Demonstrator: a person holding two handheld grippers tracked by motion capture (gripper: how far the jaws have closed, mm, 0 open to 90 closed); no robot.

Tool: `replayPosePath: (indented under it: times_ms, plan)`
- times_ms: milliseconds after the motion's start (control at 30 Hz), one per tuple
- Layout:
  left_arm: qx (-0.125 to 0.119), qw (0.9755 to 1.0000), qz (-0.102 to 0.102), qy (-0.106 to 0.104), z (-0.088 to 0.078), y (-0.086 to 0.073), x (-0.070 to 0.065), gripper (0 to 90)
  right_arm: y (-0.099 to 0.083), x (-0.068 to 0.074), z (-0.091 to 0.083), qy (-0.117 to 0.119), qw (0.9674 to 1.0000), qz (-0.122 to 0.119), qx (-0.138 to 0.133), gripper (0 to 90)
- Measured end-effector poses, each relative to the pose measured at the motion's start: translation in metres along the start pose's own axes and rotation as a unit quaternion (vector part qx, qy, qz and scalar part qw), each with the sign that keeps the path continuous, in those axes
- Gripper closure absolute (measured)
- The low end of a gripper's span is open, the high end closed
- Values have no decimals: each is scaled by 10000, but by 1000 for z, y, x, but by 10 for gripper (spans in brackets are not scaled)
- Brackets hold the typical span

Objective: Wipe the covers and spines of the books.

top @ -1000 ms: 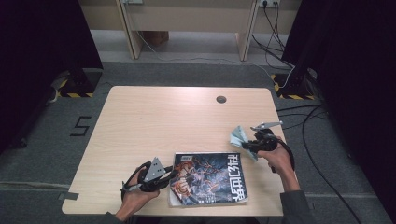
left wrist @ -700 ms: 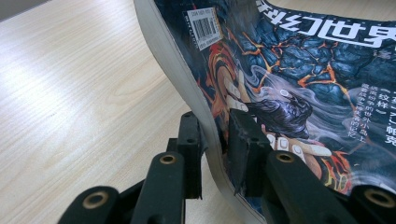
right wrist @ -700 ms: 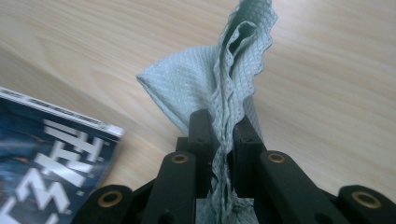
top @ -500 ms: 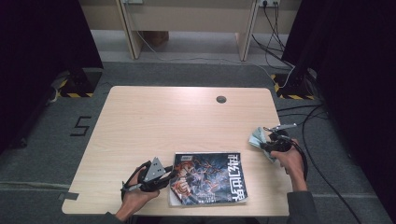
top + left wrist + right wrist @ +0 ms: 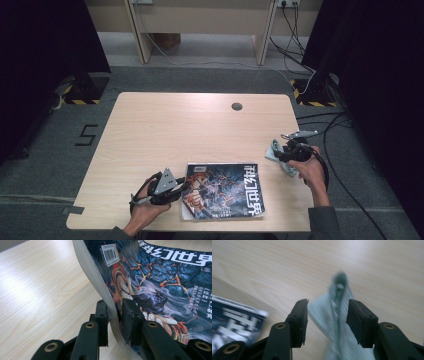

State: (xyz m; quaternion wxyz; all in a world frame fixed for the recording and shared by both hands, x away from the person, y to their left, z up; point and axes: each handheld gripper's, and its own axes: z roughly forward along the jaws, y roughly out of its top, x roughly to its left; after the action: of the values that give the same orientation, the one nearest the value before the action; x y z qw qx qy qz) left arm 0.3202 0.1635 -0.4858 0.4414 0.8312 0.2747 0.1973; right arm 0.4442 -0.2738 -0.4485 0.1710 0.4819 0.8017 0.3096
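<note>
Pale grey-green cloth (image 5: pixel 337 315), ribbed and crumpled, sits at the right edge of the surface (image 5: pixel 200 125) between the right tool (image 5: pixel 282 152) jaws, and those jaws have just been opening, so they stand spread and off the fabric: a release, I'd say, after carrying it further toward that edge. Over at the near edge, the left tool (image 5: pixel 115 315) pinches the glossy magazine (image 5: pixel 155 285) by its spine side, bowing the thick block of pages upward.

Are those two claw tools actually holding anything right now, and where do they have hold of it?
The left gripper pinches the magazine by its curled edge. The right gripper has just been opening: the pale cloth lies between its jaws, unpressed.
</note>
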Motion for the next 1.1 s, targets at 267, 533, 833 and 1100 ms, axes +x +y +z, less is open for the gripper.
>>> replayPosePath:
  times_ms: [267, 533, 833, 1100]
  plan:
    - [-29, 10000, 27, -9, -1, 0, 0, 747, 22, 52, 2, 852, 9939, -542, -440, 379]
    - [-71, 10000, 47, -18, -1, 1, 0, 748, 29, 96, 26, 1819, 9755, -1176, -372, 330]
    - [-106, 9999, 80, -23, -1, 2, 0, 748, 24, 120, 48, 2298, 9611, -1525, 170, 368]
    - [-22, 9999, 36, 101, -1, 0, 4, 749, 20, 119, 44, 2413, 9566, -1606, 305, 479]
